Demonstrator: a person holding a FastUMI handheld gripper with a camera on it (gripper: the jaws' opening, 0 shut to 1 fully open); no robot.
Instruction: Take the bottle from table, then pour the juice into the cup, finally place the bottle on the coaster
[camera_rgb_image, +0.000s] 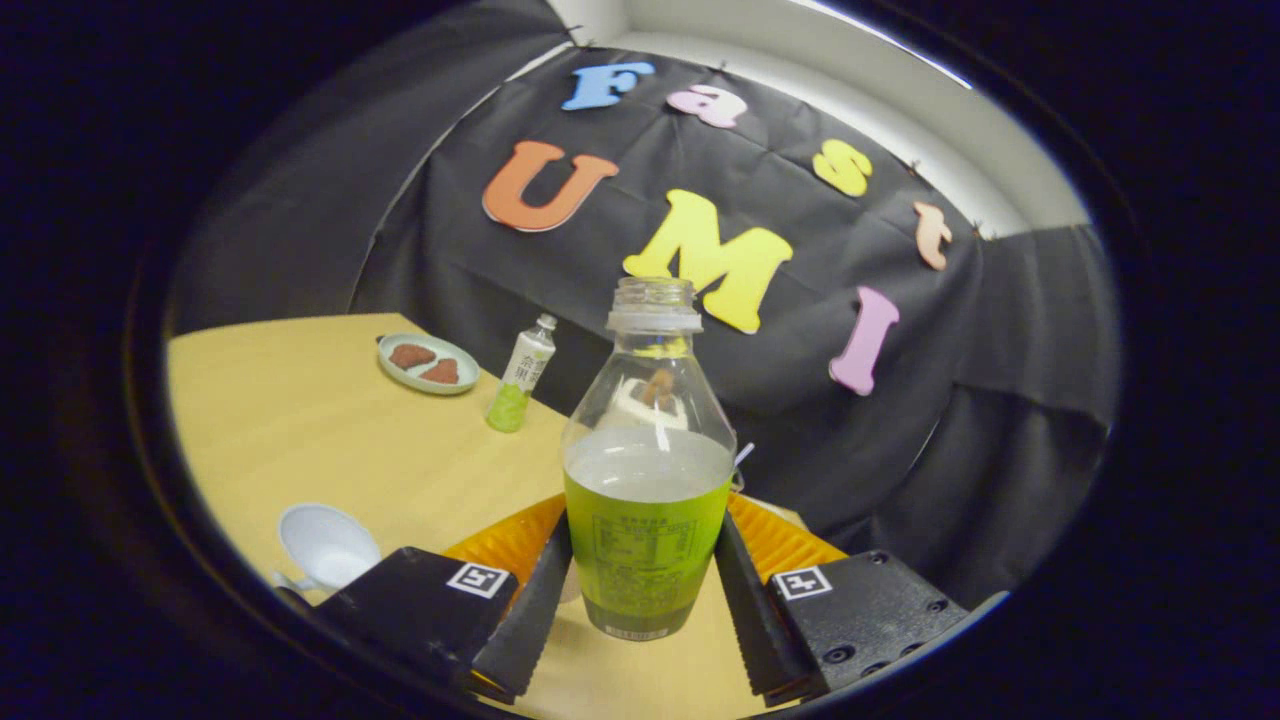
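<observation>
A clear uncapped bottle (648, 500), about half full of green juice, stands upright between my fingers. My gripper (645, 525) is shut on the bottle, with both black ribbed fingers (532, 610) pressing its lower sides. An orange ribbed coaster (505, 540) lies on the table just behind the bottle and shows on both sides of it. The white cup (325, 545) sits on the table off to the left of my left finger. I cannot tell whether the bottle's base touches the table.
On the yellow wooden table (330, 430), a pale green plate (428, 363) with two brown pieces lies far ahead to the left. A small capped bottle (522, 375) with green contents stands beside it near the table's far edge.
</observation>
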